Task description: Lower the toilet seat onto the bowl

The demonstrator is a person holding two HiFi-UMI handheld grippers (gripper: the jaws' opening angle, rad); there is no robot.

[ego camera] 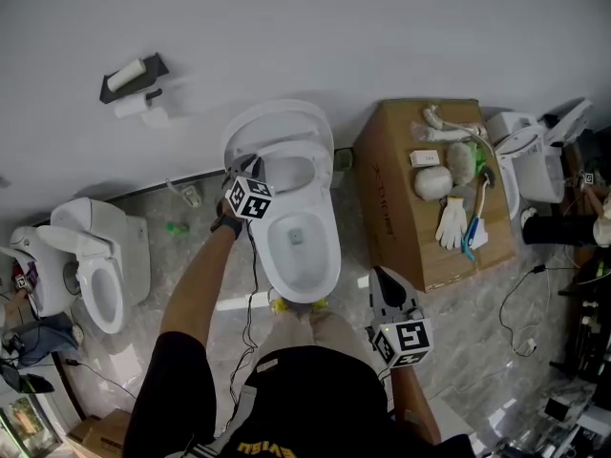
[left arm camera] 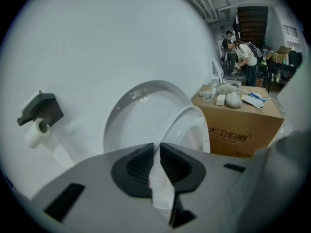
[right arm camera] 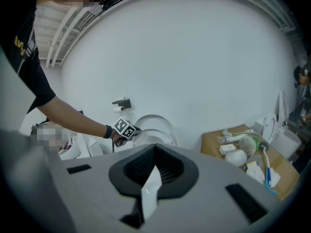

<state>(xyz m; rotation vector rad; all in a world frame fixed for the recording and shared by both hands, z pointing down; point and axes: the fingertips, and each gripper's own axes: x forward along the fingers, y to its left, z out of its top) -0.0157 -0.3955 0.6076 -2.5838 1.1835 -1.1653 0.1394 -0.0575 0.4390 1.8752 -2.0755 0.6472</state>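
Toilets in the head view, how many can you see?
3: the middle toilet at the centre, a second toilet at the left by the wall, and a third toilet at the right beyond the cardboard box. Others may be hidden past the picture's edges.

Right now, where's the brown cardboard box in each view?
Head view: brown cardboard box right of centre.
Left gripper view: box right, mid-height.
Right gripper view: box lower right.
Shared landmark: black wall-mounted toilet-paper holder.
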